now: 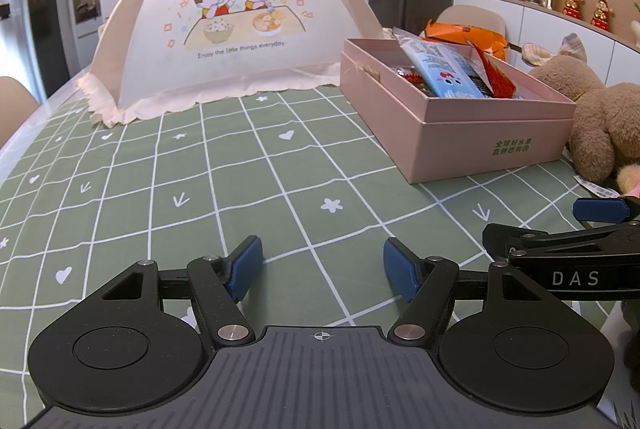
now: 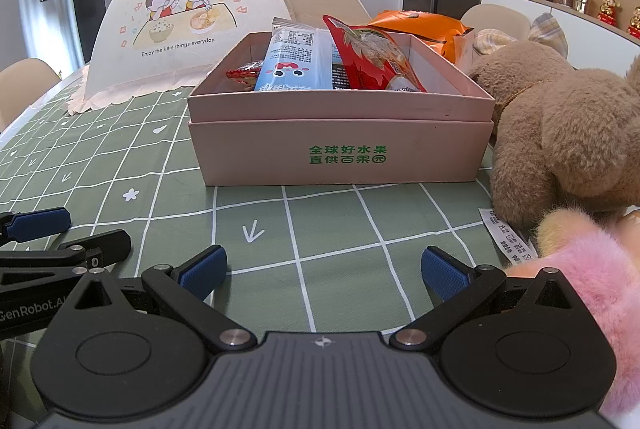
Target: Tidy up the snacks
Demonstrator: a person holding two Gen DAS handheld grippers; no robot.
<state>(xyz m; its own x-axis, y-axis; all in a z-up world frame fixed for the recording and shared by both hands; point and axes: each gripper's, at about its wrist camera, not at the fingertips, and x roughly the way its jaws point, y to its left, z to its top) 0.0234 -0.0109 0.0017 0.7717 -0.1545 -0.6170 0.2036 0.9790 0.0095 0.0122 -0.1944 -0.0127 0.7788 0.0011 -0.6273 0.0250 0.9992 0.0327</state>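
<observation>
As it leans, blue packet (image 2: 294, 67) points up-back.

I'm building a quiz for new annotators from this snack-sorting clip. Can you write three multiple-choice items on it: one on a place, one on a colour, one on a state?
1. Where is the orange snack bag?
A. Inside the pink box
B. Behind the pink box
C. Under the food cover

2. What colour is the printing on the box's front?
A. Green
B. Black
C. Red

3. How are both grippers?
A. Open, holding nothing
B. Each shut on a packet
C. One open, one shut

Answers:
1 B: the orange snack bag lies beyond the pink box.
2 A: the characters are green.
3 A: the left gripper and the right gripper have spread fingers over bare tablecloth.
</observation>
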